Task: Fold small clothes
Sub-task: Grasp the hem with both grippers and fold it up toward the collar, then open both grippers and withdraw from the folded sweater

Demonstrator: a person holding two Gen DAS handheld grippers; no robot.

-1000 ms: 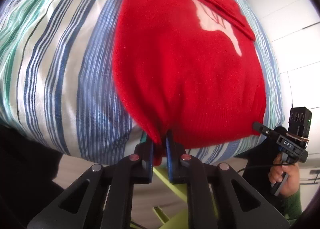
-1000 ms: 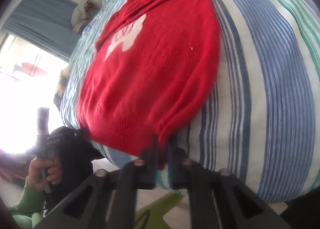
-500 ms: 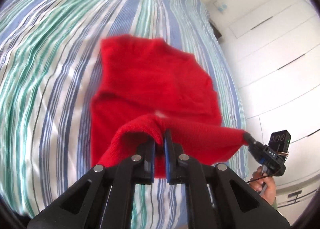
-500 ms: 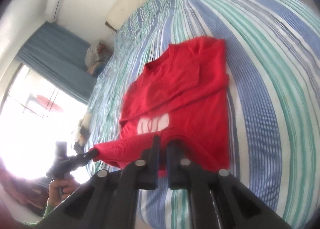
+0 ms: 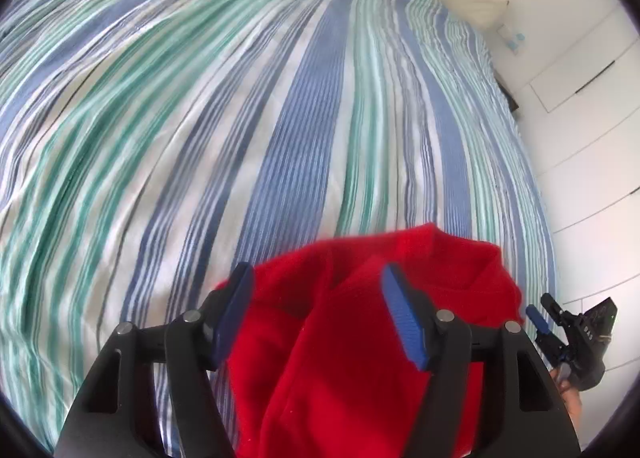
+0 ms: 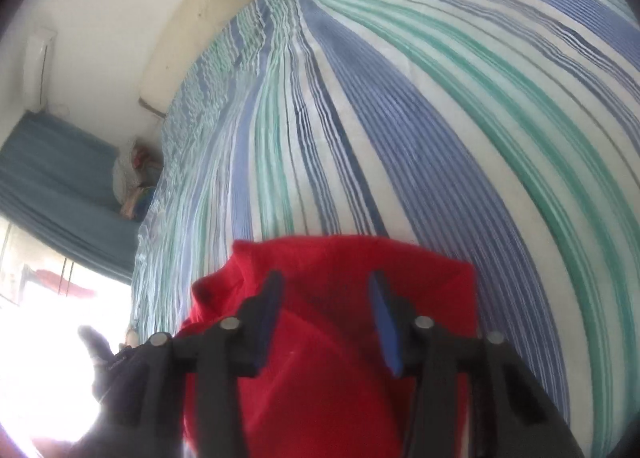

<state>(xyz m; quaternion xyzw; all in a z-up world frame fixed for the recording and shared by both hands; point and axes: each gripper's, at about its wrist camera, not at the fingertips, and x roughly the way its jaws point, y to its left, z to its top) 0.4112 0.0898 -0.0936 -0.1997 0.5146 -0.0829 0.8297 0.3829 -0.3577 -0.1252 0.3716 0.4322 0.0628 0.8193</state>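
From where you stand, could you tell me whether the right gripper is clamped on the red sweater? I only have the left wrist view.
Observer: No. The right gripper has just been opening its jaws; they stand apart, and the red sweater lies between and below them with neither pad pressing on it.
Operator: Thank you. Is the sweater lying flat on that side?
Observer: Not quite. Its top layer sits crumpled in loose folds on the striped bedsheet.
Operator: And what is beyond the bed over there?
Observer: A blue curtain hangs above a very bright window.
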